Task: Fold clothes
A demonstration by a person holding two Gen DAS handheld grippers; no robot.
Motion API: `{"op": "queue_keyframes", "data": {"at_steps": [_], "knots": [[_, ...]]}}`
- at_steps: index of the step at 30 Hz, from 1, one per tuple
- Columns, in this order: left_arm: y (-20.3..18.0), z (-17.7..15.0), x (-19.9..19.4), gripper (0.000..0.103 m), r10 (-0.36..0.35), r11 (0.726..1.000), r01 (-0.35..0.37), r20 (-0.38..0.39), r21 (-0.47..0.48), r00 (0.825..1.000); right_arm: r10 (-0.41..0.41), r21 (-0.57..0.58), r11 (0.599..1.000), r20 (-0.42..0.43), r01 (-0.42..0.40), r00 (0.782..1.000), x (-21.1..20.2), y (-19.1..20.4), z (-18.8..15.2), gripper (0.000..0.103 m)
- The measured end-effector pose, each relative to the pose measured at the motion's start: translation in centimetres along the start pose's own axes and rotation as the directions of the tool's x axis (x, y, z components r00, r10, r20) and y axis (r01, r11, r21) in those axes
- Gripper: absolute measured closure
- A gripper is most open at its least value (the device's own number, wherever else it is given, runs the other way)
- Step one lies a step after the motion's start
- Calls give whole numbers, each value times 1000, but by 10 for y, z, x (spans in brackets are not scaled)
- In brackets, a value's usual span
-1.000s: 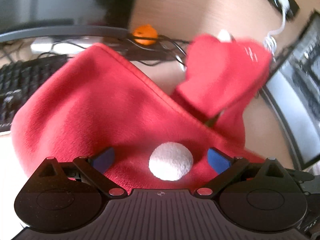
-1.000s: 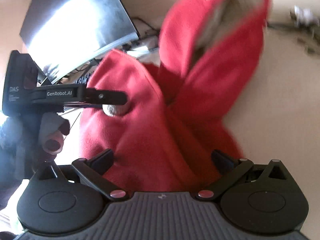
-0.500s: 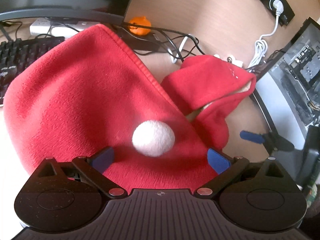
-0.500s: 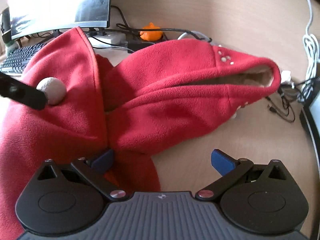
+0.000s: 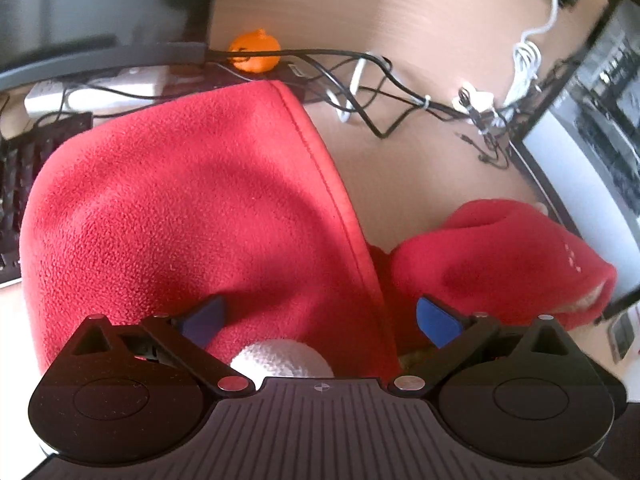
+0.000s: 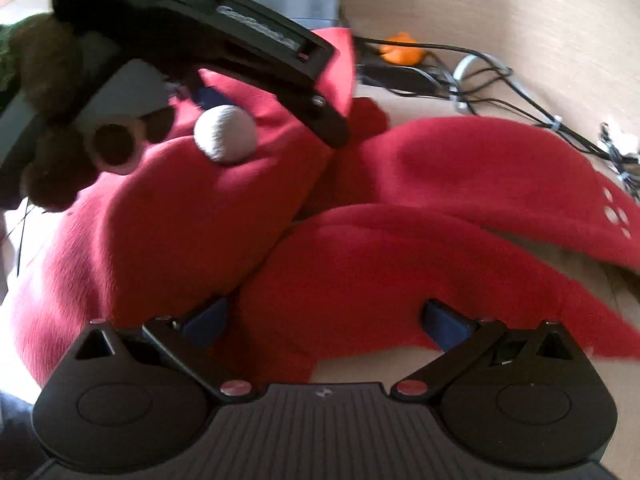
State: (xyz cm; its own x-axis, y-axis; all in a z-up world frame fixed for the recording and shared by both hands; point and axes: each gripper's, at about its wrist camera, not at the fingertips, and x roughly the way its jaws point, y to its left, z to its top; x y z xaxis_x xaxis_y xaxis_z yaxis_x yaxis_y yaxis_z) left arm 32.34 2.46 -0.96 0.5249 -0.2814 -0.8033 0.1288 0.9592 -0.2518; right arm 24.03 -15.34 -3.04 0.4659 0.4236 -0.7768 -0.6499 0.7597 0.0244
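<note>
Over desk (image 5: 420, 176): red fleece garment (image 5: 180, 220) under both grippers, jaws apart, holding nothing.

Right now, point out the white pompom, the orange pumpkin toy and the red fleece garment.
white pompom (image 6: 225, 133), right wrist view, middle of the ball.
orange pumpkin toy (image 5: 253, 51), left wrist view, centre of its body.
red fleece garment (image 5: 180, 208), left wrist view, broad panel left of the seam.

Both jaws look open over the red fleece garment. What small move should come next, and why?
Probably close the left gripper on the red fleece garment near the white pompom. Its jaws stand open astride that fold and hold nothing, while the right gripper is also open over the other flap, so no fold can start yet.
</note>
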Motion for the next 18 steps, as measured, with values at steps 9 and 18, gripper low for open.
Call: {"op": "queue_keyframes", "data": {"at_steps": [9,18], "knots": [[-10,-19,-10,0,-9,998,7,28,58,1000,-146,82,987,135,136,980,-76,-79,-1,0],[-56,-42,-2,0,-5,973,-2,33,229,999,-481,141,876,181,461,858,-94,-126,-8,0]]}}
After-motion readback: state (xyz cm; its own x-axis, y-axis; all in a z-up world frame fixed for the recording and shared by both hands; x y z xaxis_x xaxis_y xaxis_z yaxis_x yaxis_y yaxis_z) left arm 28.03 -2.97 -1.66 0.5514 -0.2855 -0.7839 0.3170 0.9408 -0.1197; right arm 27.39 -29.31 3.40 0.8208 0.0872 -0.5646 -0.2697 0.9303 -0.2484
